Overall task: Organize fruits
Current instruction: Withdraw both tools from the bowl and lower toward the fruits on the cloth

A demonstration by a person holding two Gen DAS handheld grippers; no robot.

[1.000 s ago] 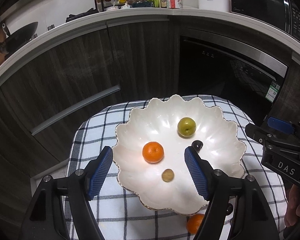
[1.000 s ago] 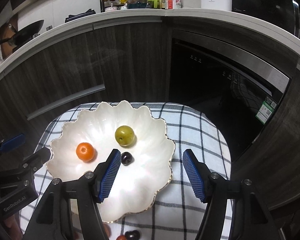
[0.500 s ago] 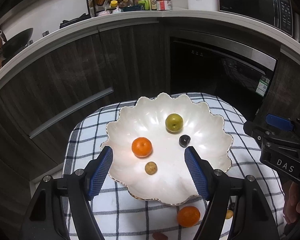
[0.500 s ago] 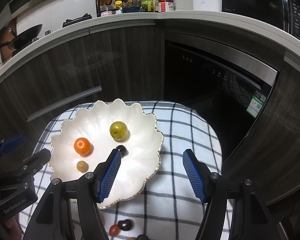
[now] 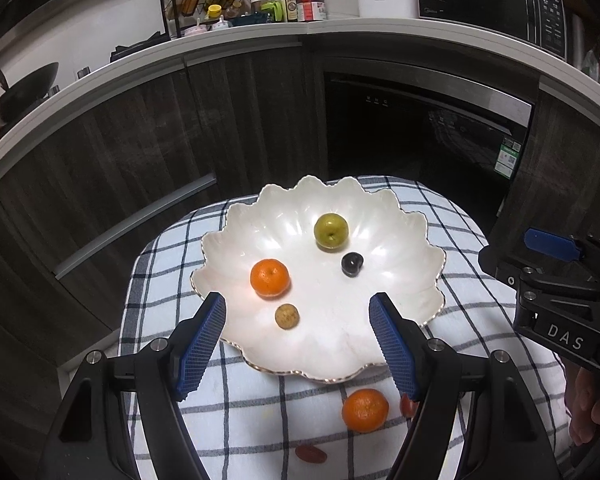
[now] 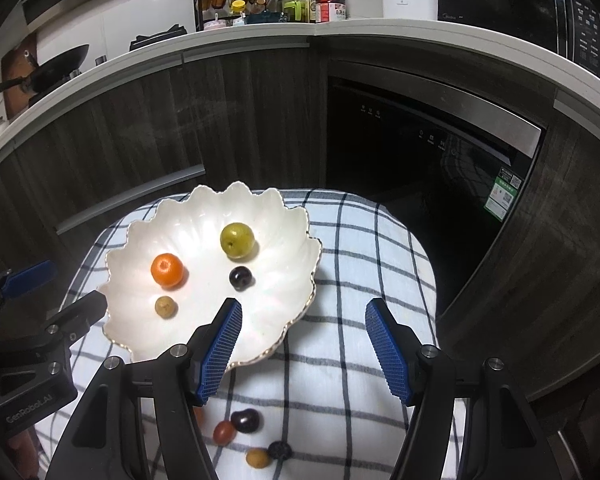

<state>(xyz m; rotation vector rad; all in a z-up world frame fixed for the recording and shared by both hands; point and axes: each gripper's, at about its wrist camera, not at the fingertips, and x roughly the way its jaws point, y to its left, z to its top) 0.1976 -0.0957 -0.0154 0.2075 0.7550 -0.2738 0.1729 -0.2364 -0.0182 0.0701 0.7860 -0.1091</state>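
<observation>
On a small round table (image 5: 452, 232) under a checked cloth (image 6: 364, 248): a white scalloped dish (image 5: 404, 280), set toward ten o'clock of the tabletop in the right wrist view, its wavy rim close to the cloth's far edge and dark cabinet fronts (image 5: 148, 152) beyond. Inside the dish, well apart from one another: a green fruit (image 5: 331, 230) at twelve o'clock, a dark plum (image 5: 351, 264) just at five o'clock of it, an orange (image 5: 269, 277) at nine o'clock, a small tan fruit (image 5: 287, 316) at seven o'clock. Bare white room across the dish's near half and right side. Outside the dish, on the cloth at its six o'clock rim: a second orange (image 5: 365, 409), a red fruit (image 5: 311, 453) nearer the camera, another red one (image 5: 407, 405) half hidden behind the right finger. From the right wrist, more loose pieces at the cloth's near edge: a red fruit (image 6: 224, 432) touching a dark oval one (image 6: 245, 420), a wrinkled black one (image 6: 280, 449), a yellow-brown one (image 6: 257, 458). Open checked cloth from one to five o'clock of the dish, ending at the rounded table edge. Left gripper (image 5: 298, 344) with fingers (image 5: 201, 346) spread apart, holding nothing, above the dish's near rim, the tan fruit just beyond the gap. Right gripper (image 6: 303, 346) likewise released and empty, its left finger over the dish's five o'clock rim, its right finger over bare cloth, the loose fruits below and behind the tips.
</observation>
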